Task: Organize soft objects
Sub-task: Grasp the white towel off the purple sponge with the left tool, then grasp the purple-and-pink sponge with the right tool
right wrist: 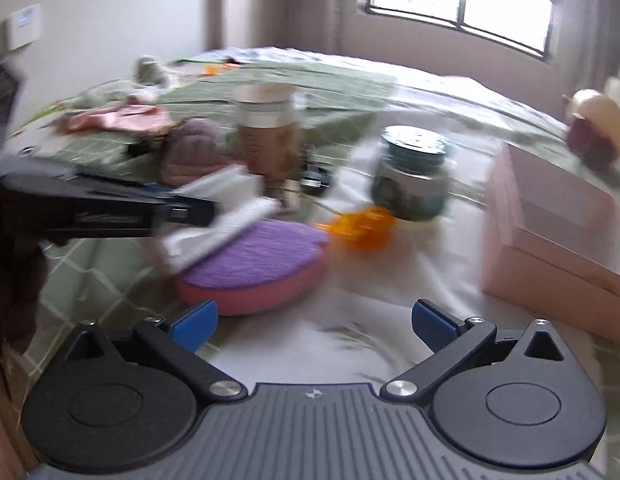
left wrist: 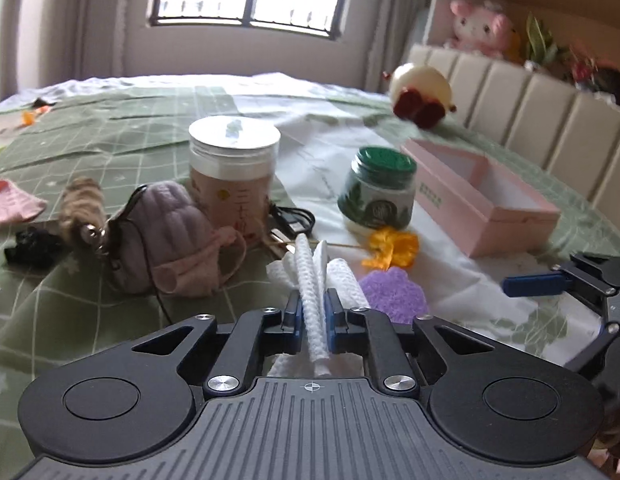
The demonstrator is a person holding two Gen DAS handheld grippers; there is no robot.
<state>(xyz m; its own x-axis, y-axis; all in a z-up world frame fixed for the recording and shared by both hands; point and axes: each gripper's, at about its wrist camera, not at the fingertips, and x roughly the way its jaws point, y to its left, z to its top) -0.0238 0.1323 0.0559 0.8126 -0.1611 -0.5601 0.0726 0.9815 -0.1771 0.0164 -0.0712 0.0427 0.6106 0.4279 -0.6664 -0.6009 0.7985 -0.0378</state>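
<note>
Lying on the green bedspread [left wrist: 110, 128], a mauve pouch [left wrist: 162, 232] sat left of the left gripper [left wrist: 310, 312], whose blue pads were clamped on a white cloth [left wrist: 312, 280] just over the purple sponge [right wrist: 254, 256]. Further right, the right gripper [right wrist: 314, 320] hovered, fingers wide apart and empty, beside the pink box [right wrist: 550, 224].

The bedspread [left wrist: 122, 128] is green with a pale grid. A white waffle-textured cloth [left wrist: 314, 280] lies over a purple-topped, pink-sided sponge [right wrist: 254, 268]. The open box [left wrist: 482, 196] is pink, one jar's lid [left wrist: 384, 162] dark green, the fabric flower [left wrist: 390, 248] orange, the small pouch [left wrist: 166, 224] mauve.
</note>
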